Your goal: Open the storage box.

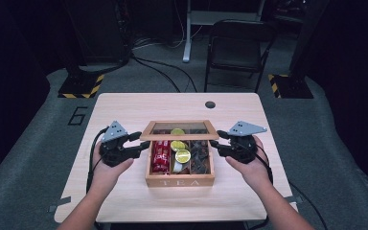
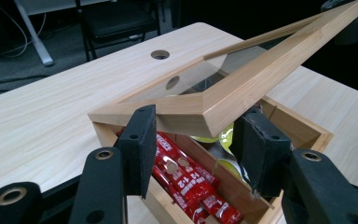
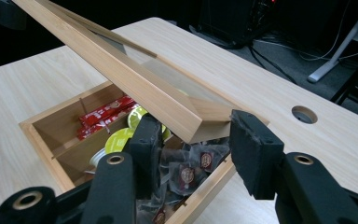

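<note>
The pale wooden table (image 1: 124, 191) carries everything, with a round cable hole (image 1: 210, 104) in it far beyond both claws, and a dark folding chair (image 1: 237, 48) on the grey floor past the table's far edge. Between the two claws sits the wooden tea box (image 1: 179, 181), open at the top and divided into three compartments. Its glass-paned lid (image 1: 179, 137) is raised clear of the box's front and tilted, held by both claws at once. The left claw (image 1: 141, 139) grips the lid's left front corner, and the right claw (image 1: 220, 140) grips the right front corner; in each gripper view the frame's corner lies between the two black pads, which press on it from either side. In the left gripper view the lid (image 2: 242, 88) runs up and away from the left claw (image 2: 193, 135) toward the other gripper at the top right, and it blocks much of the box's far side. Below that claw lie red packets (image 2: 191, 186), and just to their right green-yellow round capsules (image 2: 223, 140). The right gripper view shows what that one hides: directly under the right claw (image 3: 193, 140) are dark sachets with small red labels (image 3: 186, 175), with the capsules (image 3: 116, 140) beyond a thin divider and the red packets (image 3: 105, 114) farthest off. The high view alone shows both hands (image 1: 106, 172) on the grippers and all three compartments together.
</note>
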`<state>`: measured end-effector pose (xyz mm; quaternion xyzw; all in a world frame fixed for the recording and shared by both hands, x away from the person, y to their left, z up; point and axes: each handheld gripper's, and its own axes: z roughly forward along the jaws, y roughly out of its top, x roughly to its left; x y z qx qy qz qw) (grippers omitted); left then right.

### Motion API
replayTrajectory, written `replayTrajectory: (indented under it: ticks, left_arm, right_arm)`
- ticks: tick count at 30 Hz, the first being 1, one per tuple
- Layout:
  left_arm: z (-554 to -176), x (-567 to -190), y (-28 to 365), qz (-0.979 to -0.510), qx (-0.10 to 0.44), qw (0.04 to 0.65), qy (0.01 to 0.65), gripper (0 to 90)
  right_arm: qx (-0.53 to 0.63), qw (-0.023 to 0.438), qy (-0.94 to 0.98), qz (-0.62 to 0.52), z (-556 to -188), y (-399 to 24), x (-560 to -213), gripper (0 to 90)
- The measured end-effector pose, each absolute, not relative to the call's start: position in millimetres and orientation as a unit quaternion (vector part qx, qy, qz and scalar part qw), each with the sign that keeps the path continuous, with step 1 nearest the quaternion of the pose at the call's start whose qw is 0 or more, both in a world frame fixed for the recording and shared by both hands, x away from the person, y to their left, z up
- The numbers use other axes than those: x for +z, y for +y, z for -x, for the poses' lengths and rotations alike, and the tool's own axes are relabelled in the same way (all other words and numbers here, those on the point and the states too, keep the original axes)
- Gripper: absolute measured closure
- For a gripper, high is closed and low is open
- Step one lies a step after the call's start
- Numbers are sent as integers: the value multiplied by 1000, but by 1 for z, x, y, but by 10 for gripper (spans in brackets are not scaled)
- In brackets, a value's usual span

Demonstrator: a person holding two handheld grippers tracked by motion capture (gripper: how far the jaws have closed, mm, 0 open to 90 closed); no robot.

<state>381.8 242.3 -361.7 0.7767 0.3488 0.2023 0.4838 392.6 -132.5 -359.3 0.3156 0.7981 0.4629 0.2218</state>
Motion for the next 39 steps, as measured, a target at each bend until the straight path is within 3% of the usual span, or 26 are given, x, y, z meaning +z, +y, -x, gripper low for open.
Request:
replayTrajectory:
  ticks: [39]
  left_arm:
    - [-426, -352, 231, -757, 257, 474, 370, 560]
  right_arm:
    - [464, 262, 783, -321, -429, -123, -340, 565]
